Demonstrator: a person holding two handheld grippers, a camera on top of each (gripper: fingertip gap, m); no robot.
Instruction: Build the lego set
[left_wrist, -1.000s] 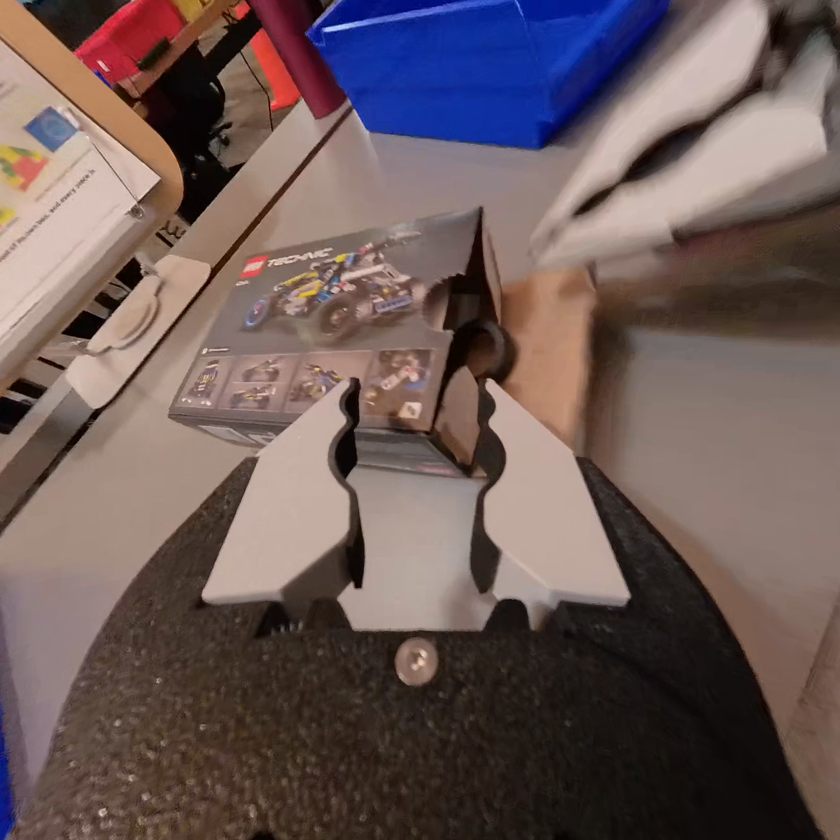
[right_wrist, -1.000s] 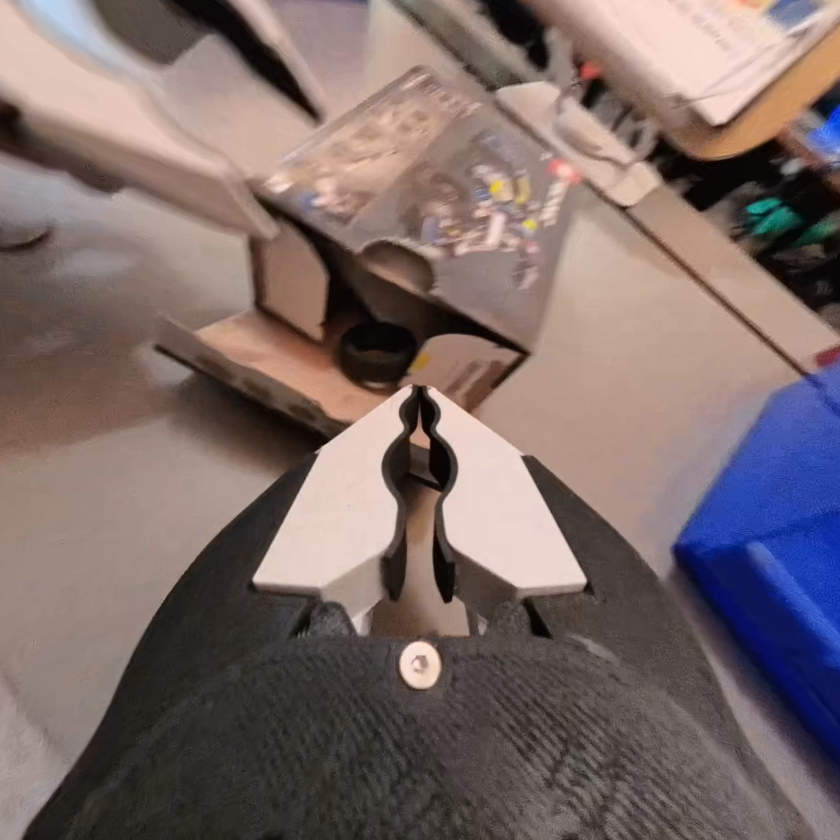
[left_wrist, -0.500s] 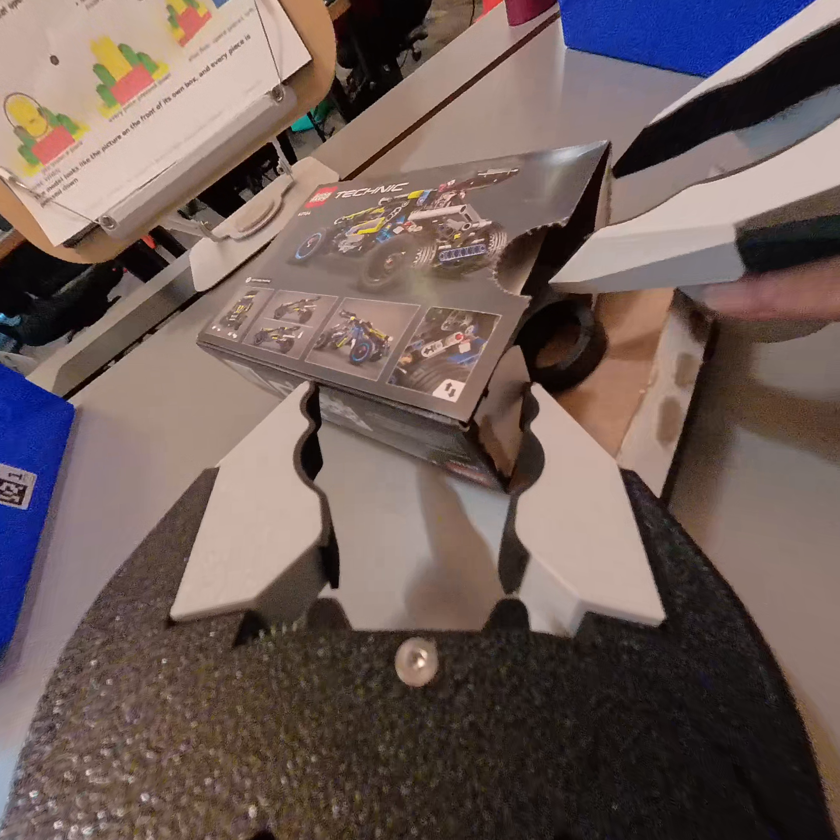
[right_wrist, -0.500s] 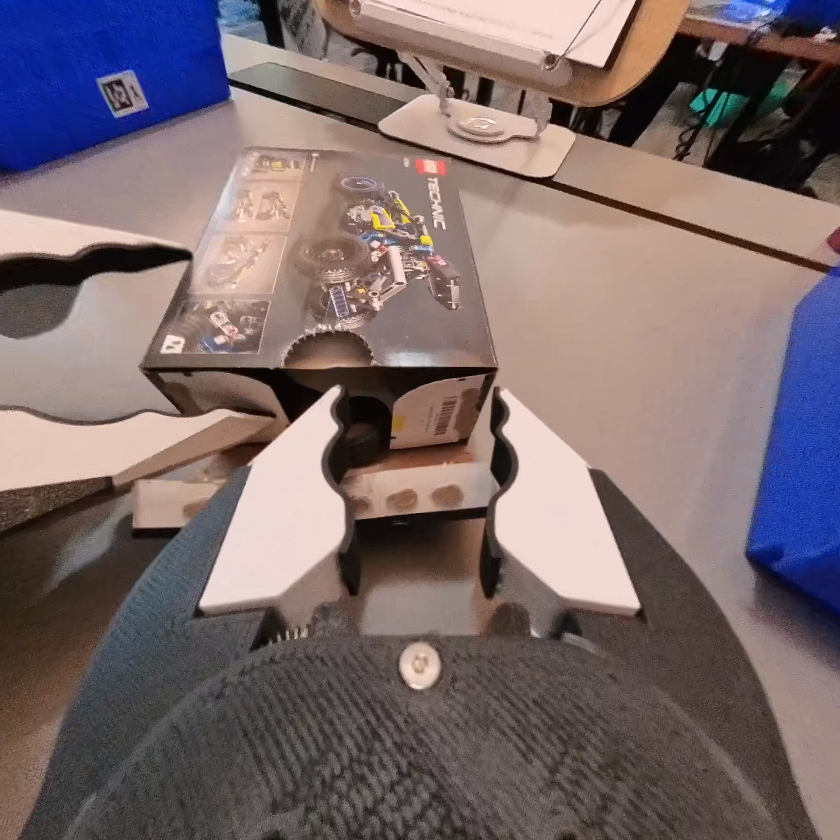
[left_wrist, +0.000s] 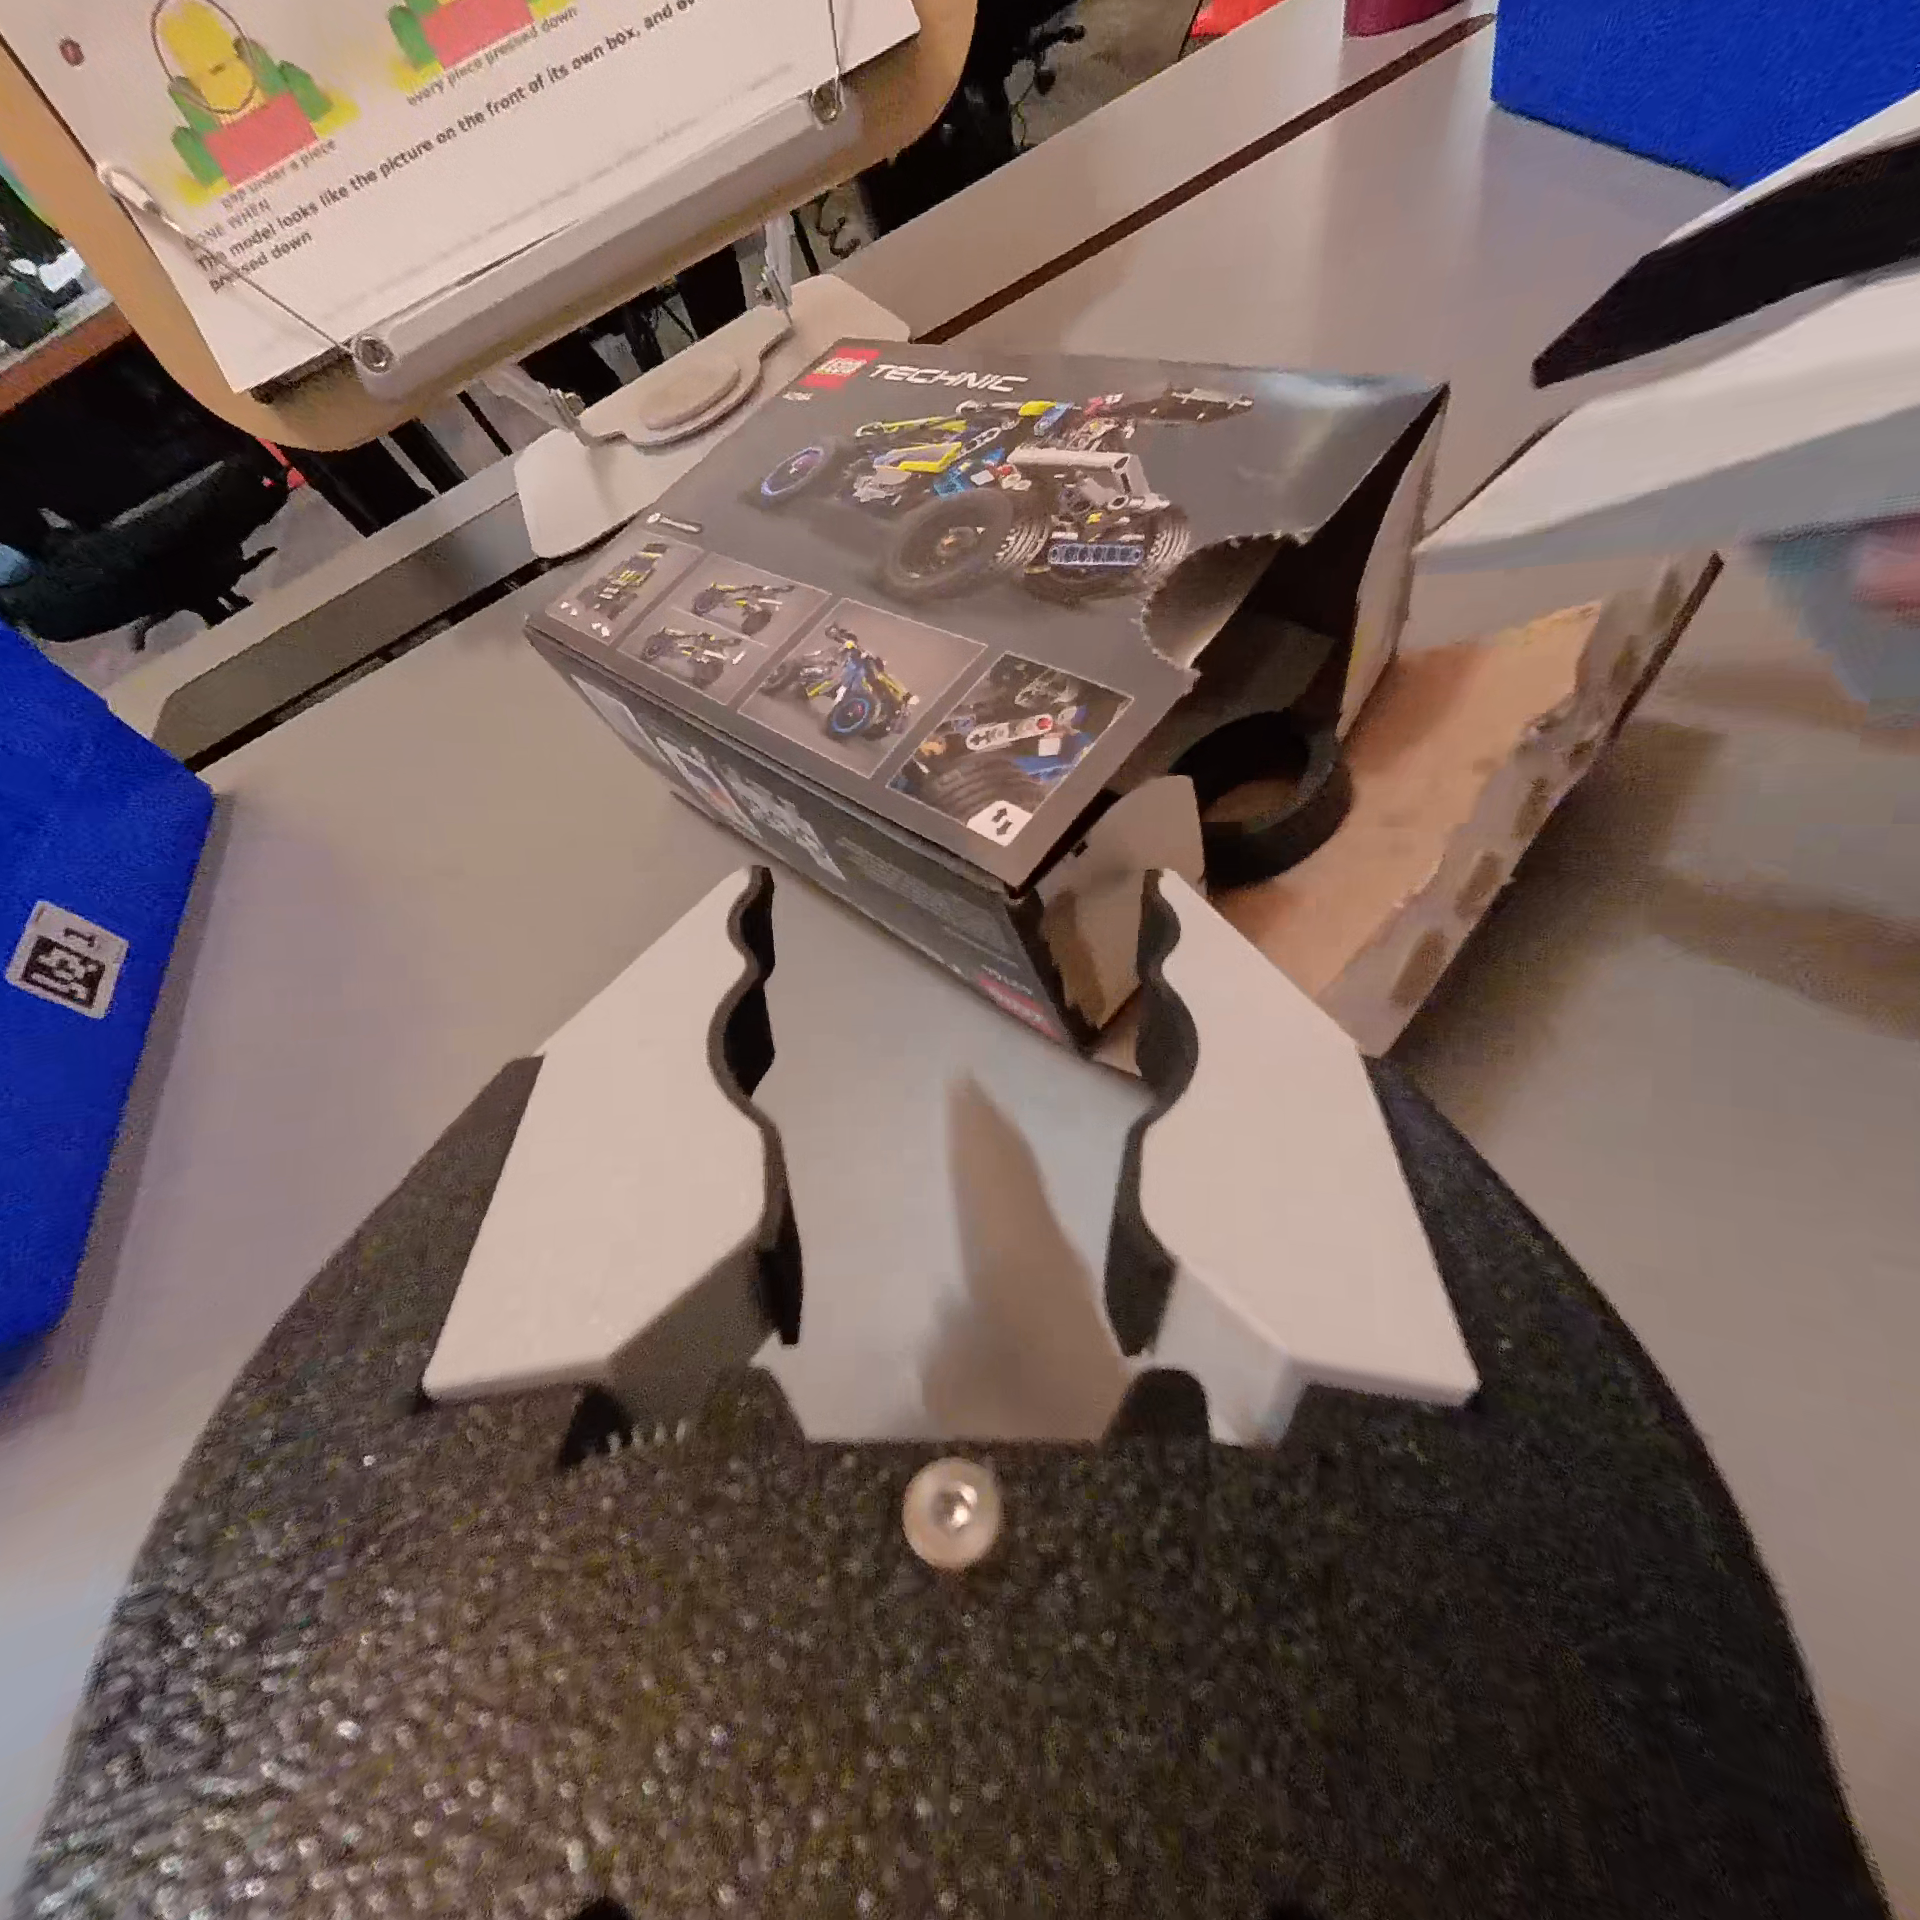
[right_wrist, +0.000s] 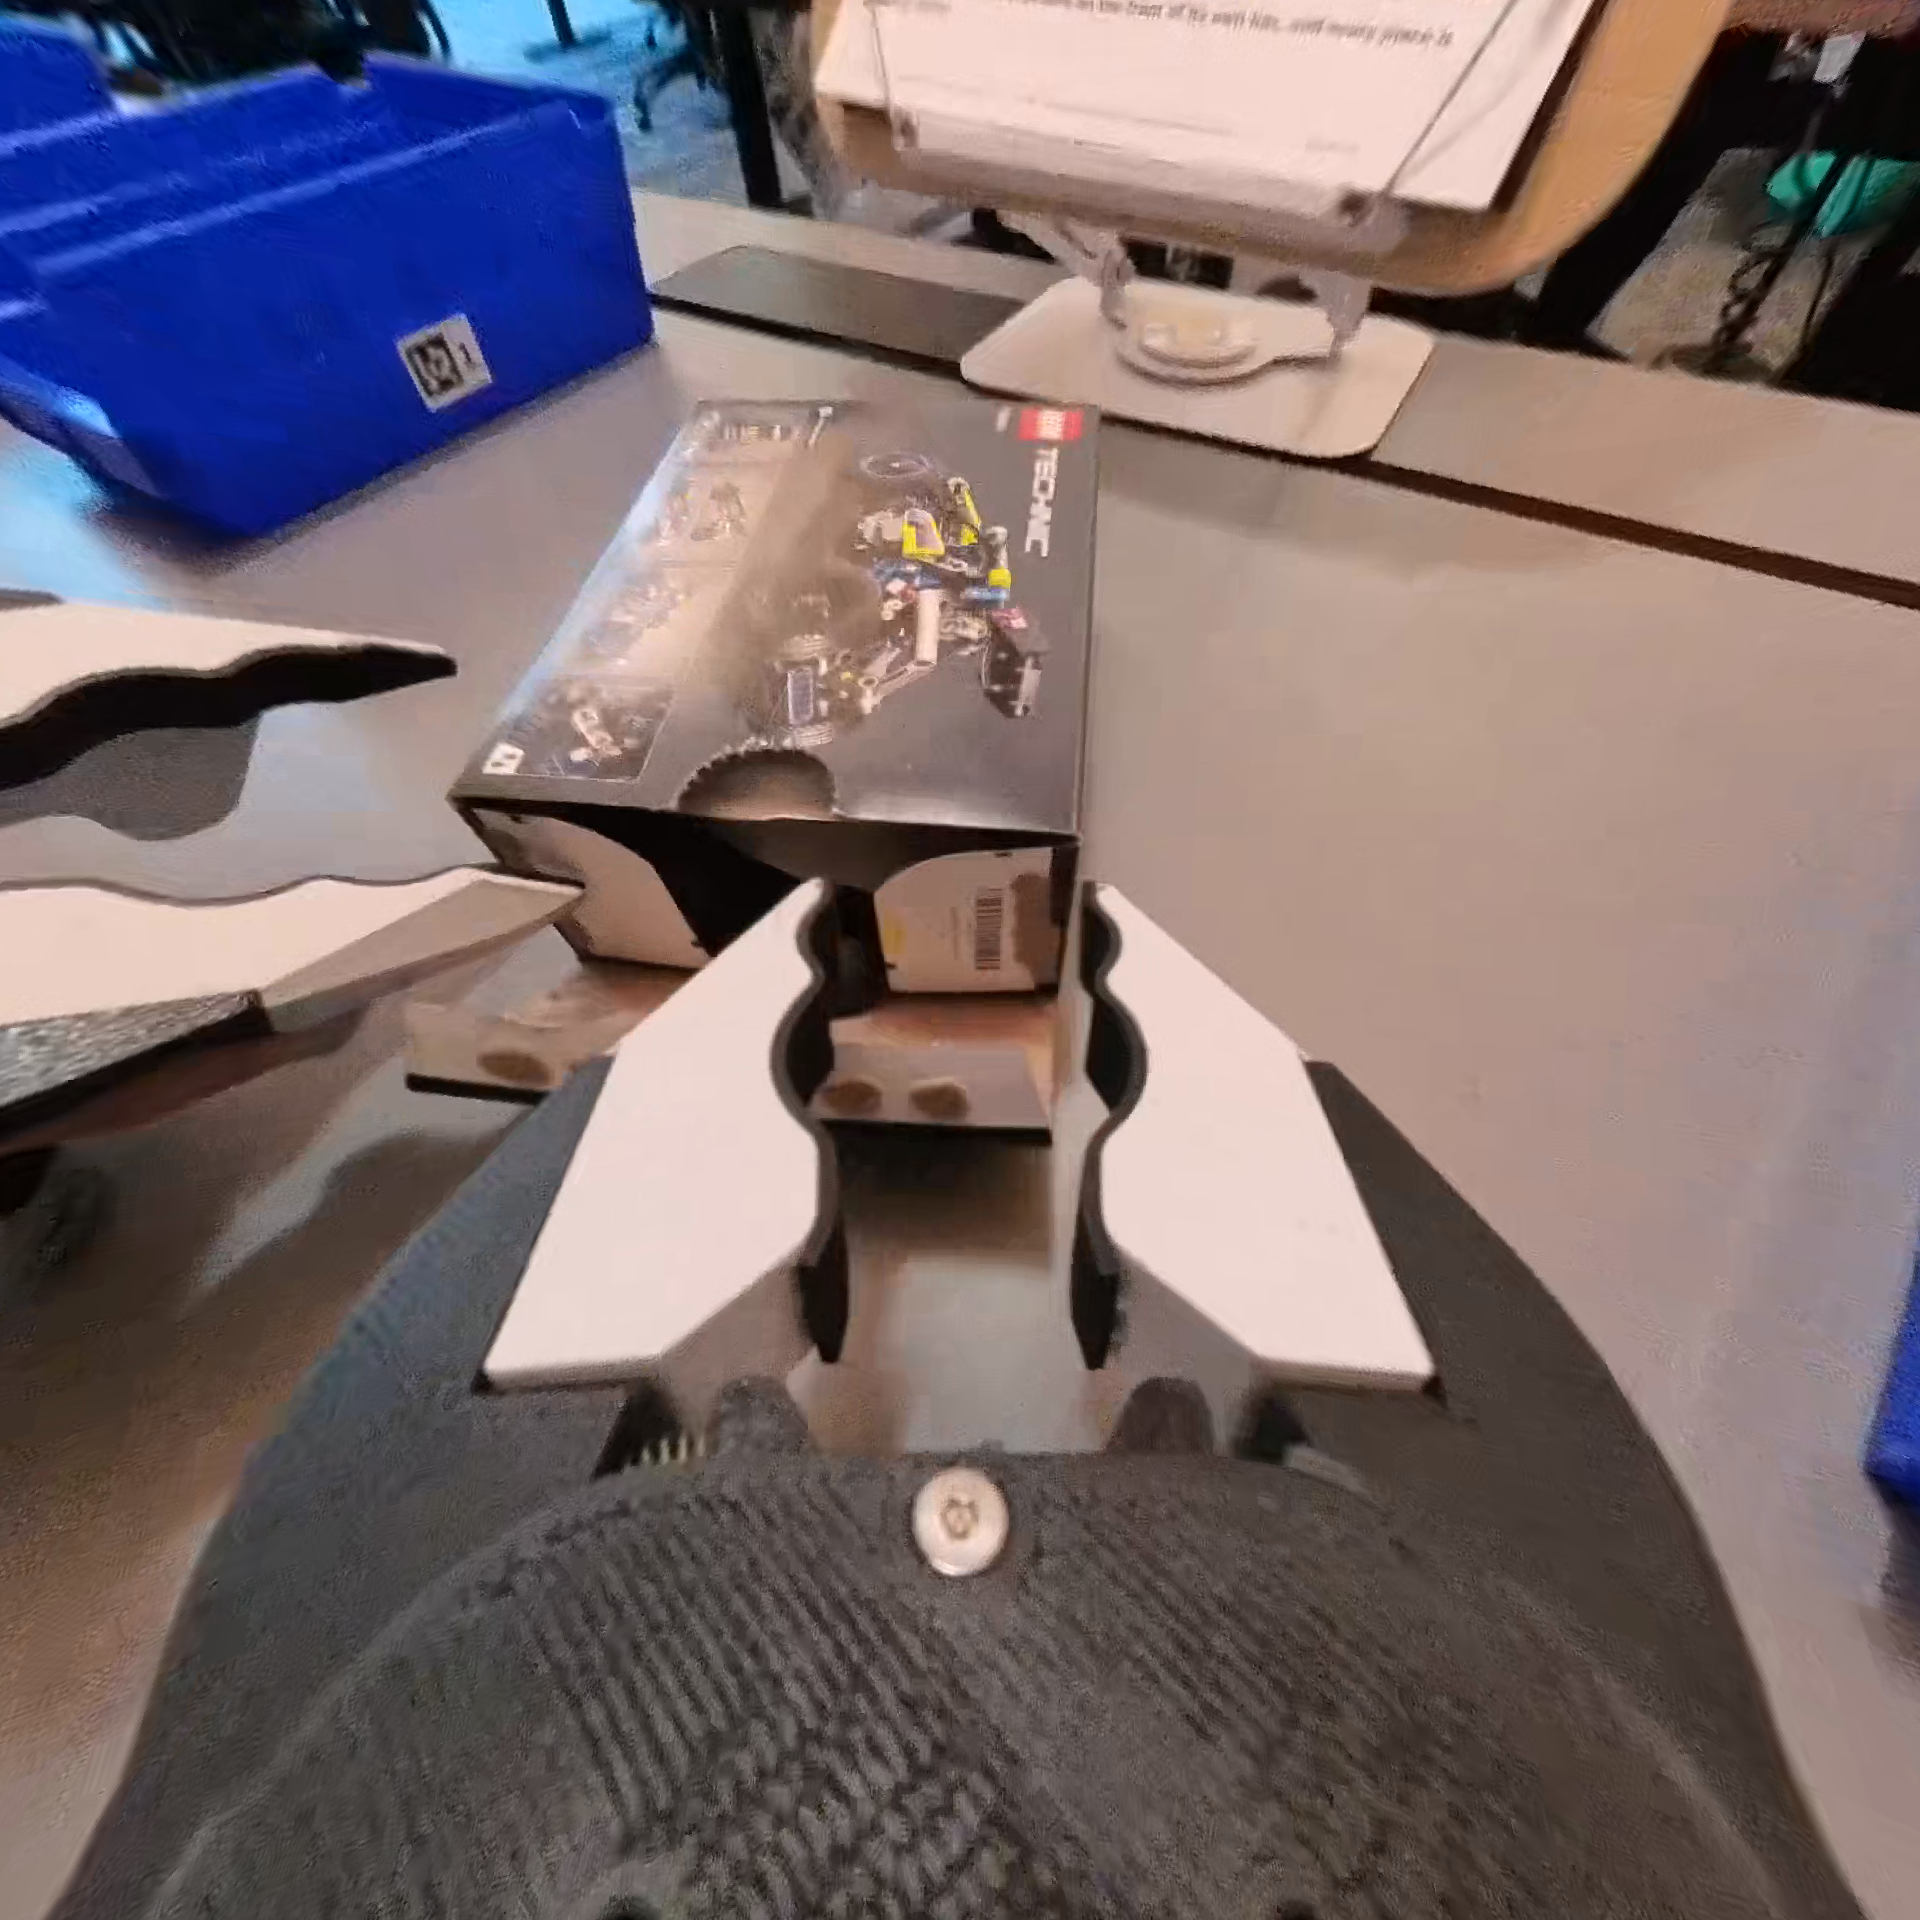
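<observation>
The dark lego box (left_wrist: 935, 582) lies on the grey table (left_wrist: 416, 831) with its end torn open to the right. A black tyre (left_wrist: 1262, 805) sits in the opening on the brown bottom flap (left_wrist: 1455, 790). My left gripper (left_wrist: 956, 904) is open, and the box's near corner and side flap stand between its fingers without being pressed. My right gripper (right_wrist: 953, 904) is open around the box's (right_wrist: 862, 623) right end flap (right_wrist: 966, 925), with a gap at its left pad. The left gripper's fingers (right_wrist: 312, 935) reach the box's left end flap. The right gripper's fingers (left_wrist: 1714, 447) hover by the opening.
A document stand (left_wrist: 468, 156) with an instruction sheet stands behind the box; its base (right_wrist: 1195, 353) is on the table. Blue bins sit at the left (left_wrist: 83, 935) and far right (left_wrist: 1714, 73), also in the right wrist view (right_wrist: 312, 312). A dark seam (right_wrist: 1558, 520) crosses the table. The dark seam (right_wrist: 1558, 520) is closer to my right gripper, around 35 cm from its tips; the left tips are 40 cm off. It turns up in the left wrist view (left_wrist: 1081, 254) as well.
Both grippers' jaws have narrowed. The right gripper has moved in around the right end flap, and the left gripper has come in closer around the box's near corner.
</observation>
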